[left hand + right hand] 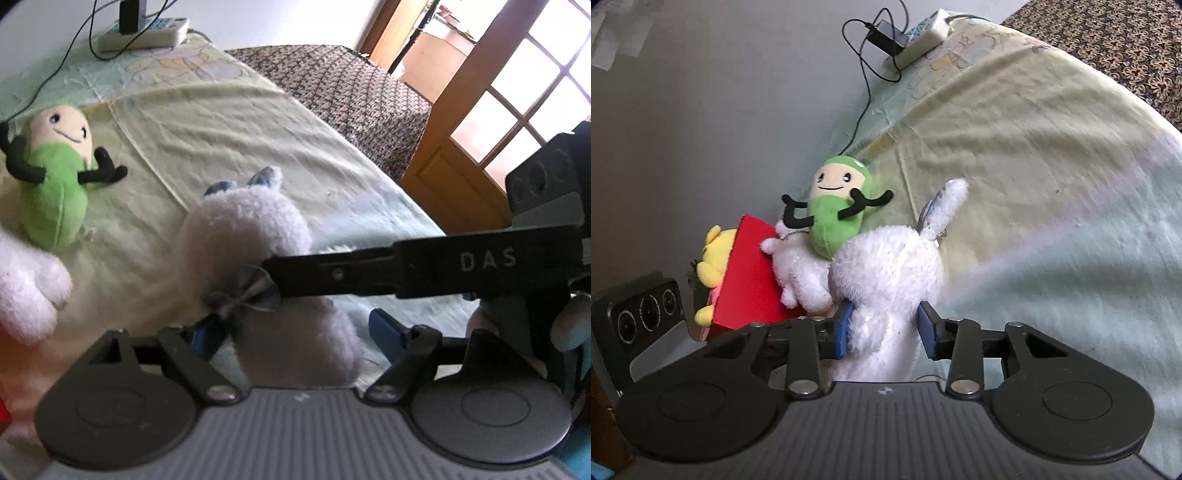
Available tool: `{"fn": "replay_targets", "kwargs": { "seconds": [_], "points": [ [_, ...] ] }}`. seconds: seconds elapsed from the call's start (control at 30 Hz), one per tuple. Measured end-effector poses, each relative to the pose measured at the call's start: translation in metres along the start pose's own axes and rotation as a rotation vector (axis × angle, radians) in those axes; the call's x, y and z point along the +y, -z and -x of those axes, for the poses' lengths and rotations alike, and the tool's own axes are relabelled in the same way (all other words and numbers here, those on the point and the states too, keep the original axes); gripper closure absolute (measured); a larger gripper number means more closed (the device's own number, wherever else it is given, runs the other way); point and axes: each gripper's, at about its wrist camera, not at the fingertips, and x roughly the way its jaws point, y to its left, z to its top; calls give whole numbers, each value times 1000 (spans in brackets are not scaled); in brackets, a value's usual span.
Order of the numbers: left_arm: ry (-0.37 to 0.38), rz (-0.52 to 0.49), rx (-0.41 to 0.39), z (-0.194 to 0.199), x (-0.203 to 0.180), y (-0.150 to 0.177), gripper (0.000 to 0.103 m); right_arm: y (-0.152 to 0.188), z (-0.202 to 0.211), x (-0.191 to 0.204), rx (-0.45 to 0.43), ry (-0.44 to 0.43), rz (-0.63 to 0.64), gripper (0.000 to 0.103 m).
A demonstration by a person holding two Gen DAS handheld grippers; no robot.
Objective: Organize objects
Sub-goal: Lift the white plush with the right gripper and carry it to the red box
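Where pads gape: white plush rabbit (886, 273).

A fluffy white plush rabbit (886, 273) stood between blue gripper pads on a pale yellow-green sheet, one ear raised, a small grey bow (242, 293) at its neck. Just behind it lay a green bean-shaped plush (834, 218) with a cream smiling face and thin black arms, resting against a second white plush (798, 273). Beside that were a red box (750, 277) and a yellow plush (714, 254), partly hidden behind the box
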Motion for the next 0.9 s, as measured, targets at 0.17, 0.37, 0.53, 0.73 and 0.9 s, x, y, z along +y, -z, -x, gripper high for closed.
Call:
{"fn": "replay_targets", "kwargs": {
  "seconds": [0.17, 0.37, 0.53, 0.73, 0.9],
  "points": [
    [-21, -5, -42, 20, -3, 6, 21, 3, 0, 20, -11, -27, 46, 63],
    [-41, 29, -131, 64, 8, 18, 21, 10, -5, 56, -17, -88, 113, 63],
    [-80, 47, -223, 108, 21, 33, 21, 17, -13, 93, -24, -149, 168, 63],
    [-107, 73, -326, 163, 40, 50, 21, 27, -25, 139, -38, -218, 228, 63],
    [-145, 60, -396, 203, 53, 66, 21, 33, -38, 173, -51, -259, 273, 63]
  ]
}}
